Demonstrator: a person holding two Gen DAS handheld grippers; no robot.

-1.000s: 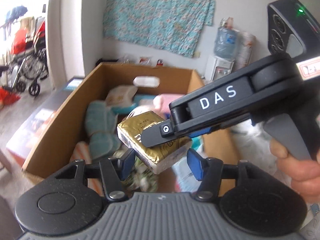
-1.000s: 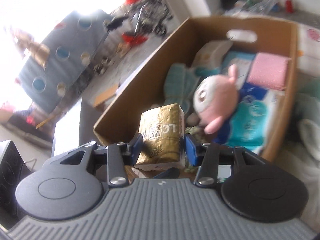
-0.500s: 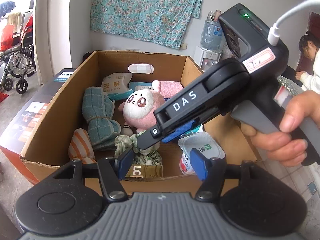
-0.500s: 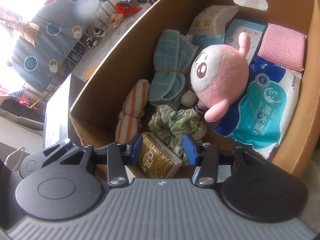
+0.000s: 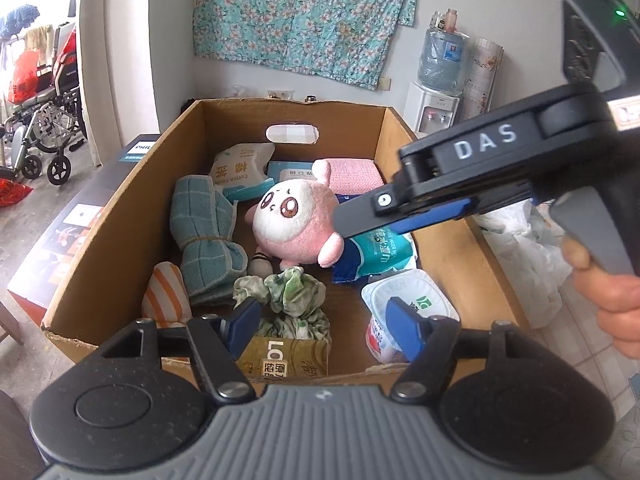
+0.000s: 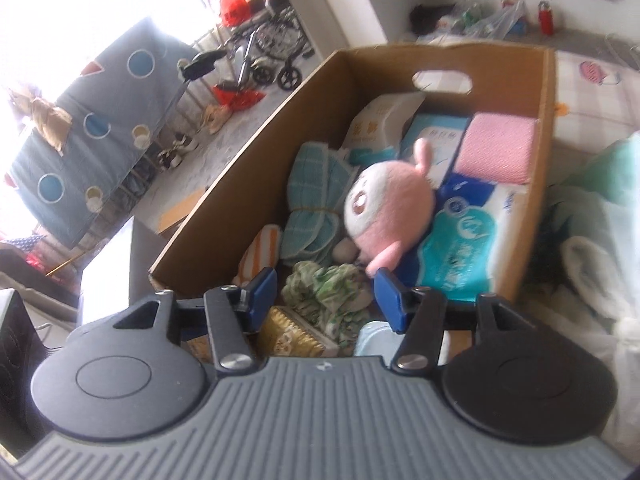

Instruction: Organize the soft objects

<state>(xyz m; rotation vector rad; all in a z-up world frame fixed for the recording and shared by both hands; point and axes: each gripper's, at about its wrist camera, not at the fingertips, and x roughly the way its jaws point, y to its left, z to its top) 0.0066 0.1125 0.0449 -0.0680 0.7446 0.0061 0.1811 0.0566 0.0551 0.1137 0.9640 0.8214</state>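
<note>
Floor tiles and a grey wall hung with a floral cloth (image 5: pixel 304 16) surround an open cardboard box (image 5: pixel 120 216) that holds the sorted soft goods.

Tool state: the left gripper (image 5: pixel 324 322) has its jaws opening, with nothing between the pads; it hangs above the near end of the box. The right gripper (image 6: pixel 326 294) is likewise opening and empty. In the left wrist view its body crosses above the right side of the box.

Item location: the gold tissue pack (image 5: pixel 284 356) lies on the box floor against the near wall, just beside the crumpled green cloth (image 5: pixel 288 292) and near the white tub (image 5: pixel 408 304). The pink plush toy (image 5: pixel 296 220) sits mid-box.

Hazards (judged, not observed):
- Both tools share the airspace over the near wall; withdrawing them together could knock fingers against each other.
- A low exit could catch the near cardboard rim, which looks torn at the left corner.
- The green cloth may snag on a pad if the jaws drop.

Clearance: open room lies straight up and toward the operator. The box floor is bare only around the tub and the pack; the far half is tightly filled.
</note>
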